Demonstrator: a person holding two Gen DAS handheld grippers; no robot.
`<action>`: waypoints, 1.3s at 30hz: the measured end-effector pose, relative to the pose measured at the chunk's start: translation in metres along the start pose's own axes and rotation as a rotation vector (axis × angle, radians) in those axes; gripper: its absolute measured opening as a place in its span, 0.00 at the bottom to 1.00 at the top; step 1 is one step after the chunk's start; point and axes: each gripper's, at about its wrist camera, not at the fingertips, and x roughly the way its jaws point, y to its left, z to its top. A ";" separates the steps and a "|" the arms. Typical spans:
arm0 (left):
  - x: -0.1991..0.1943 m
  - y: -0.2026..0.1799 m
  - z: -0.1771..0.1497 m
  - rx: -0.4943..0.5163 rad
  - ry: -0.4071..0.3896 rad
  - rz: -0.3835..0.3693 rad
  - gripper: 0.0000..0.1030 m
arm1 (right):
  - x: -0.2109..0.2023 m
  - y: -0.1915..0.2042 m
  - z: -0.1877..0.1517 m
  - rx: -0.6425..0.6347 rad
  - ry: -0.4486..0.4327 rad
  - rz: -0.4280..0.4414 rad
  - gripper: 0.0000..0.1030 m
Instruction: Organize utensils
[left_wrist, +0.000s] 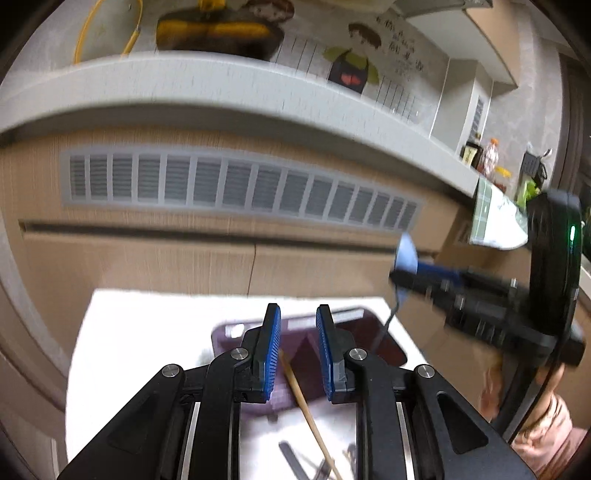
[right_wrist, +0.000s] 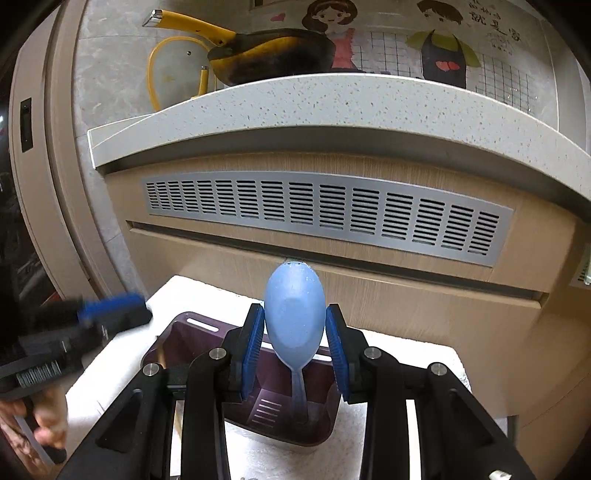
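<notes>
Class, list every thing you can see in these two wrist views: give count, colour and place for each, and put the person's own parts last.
Spoon: one, light blue, between the right fingers, handle down in the holder.
Utensil holder: one, dark purple, on the white table.
Chopstick: one, tan, on the table near the holder.
Pan: one, yellow and black, on the grey counter.
Vent grille: one, grey, on the cabinet front.
Left gripper: black, blue pads, open.
Right gripper: black, blue pads.
</notes>
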 end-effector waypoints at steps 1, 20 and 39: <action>0.004 0.002 -0.006 -0.011 0.026 -0.007 0.21 | 0.002 0.001 0.001 0.000 0.004 -0.003 0.31; -0.016 0.102 -0.069 -0.237 0.114 0.158 0.47 | 0.017 0.018 -0.012 -0.037 0.052 -0.042 0.31; 0.098 0.123 -0.065 0.156 0.389 0.181 0.30 | -0.101 0.006 -0.014 -0.022 -0.035 -0.128 0.31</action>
